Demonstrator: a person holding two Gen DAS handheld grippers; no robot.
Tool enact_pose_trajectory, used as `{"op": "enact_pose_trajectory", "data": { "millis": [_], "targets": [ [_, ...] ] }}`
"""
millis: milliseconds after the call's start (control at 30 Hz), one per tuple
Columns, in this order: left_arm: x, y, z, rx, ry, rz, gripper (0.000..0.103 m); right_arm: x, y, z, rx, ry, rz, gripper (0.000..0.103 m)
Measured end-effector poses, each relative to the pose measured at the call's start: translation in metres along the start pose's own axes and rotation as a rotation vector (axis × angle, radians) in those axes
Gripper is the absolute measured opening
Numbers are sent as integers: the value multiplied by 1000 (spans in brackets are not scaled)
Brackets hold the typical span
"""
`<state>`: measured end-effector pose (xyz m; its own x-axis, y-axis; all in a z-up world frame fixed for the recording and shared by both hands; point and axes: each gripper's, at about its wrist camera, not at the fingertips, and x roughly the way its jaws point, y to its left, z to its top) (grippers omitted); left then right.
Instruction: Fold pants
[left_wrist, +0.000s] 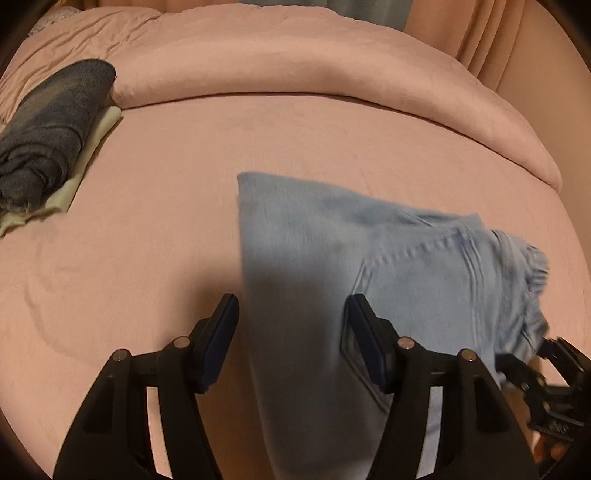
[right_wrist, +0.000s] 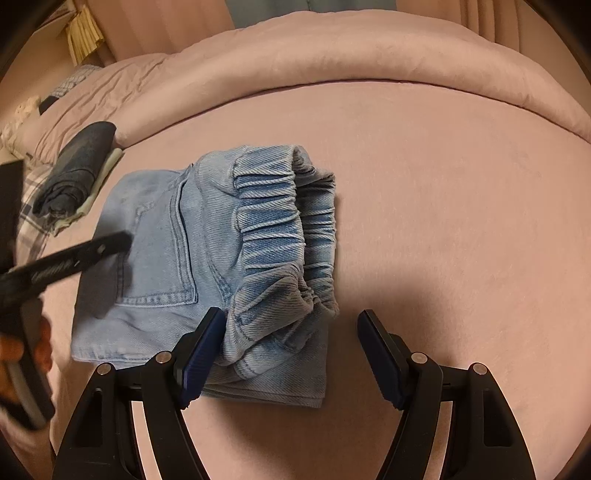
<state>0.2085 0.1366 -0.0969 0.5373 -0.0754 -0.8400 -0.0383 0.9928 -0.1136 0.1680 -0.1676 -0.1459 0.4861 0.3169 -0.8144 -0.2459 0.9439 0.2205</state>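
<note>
- Two grippers are over the bed: my left gripper has its jaws spread, with the folded light-blue pants lying under the gap and neither pad pressing on the denim.
- My right gripper also stands spread and holds nothing; its left finger sits just beside the elastic waistband, while the right one is over bare sheet.
- Those pants lie on the flat pink sheet, in the middle of the bed toward its near edge, well apart from the rolled-back duvet along the far edge.
- They look already folded into a compact bundle of several layers, with a back pocket facing up and the gathered, ribbed waistband bulging at the right end.
- I judge the denim soft but fairly thick: heavier than a shirt, not slippery, not fragile, and likely to hold a crease once pressed.
- The puffy waistband will probably spring back, so the better hold looks like the flat stacked edge nearest me, pinching all layers together.
- A dark folded pair rests on a pale cloth near the far left corner.
</note>
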Motion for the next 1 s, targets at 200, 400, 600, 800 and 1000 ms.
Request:
{"op": "enact_pose_trajectory", "data": {
  "millis": [200, 400, 600, 800, 1000],
  "targets": [
    [-5, -3, -3, 12, -12, 11, 60, 0, -1, 0, -7, 3, -5, 74],
    [-42, -12, -16, 59, -73, 28, 61, -8, 2, -1, 22, -6, -15, 74],
    [-56, -20, -42, 96, -56, 55, 67, -17, 6, -8, 23, -9, -27, 74],
    [-49, -14, -70, 61, 3, 49, 67, -20, 5, -14, 13, -3, -23, 74],
    [-72, -17, -83, 52, -23, 45, 67, -26, 13, -16, -19, -5, -51, 74]
  ]
}}
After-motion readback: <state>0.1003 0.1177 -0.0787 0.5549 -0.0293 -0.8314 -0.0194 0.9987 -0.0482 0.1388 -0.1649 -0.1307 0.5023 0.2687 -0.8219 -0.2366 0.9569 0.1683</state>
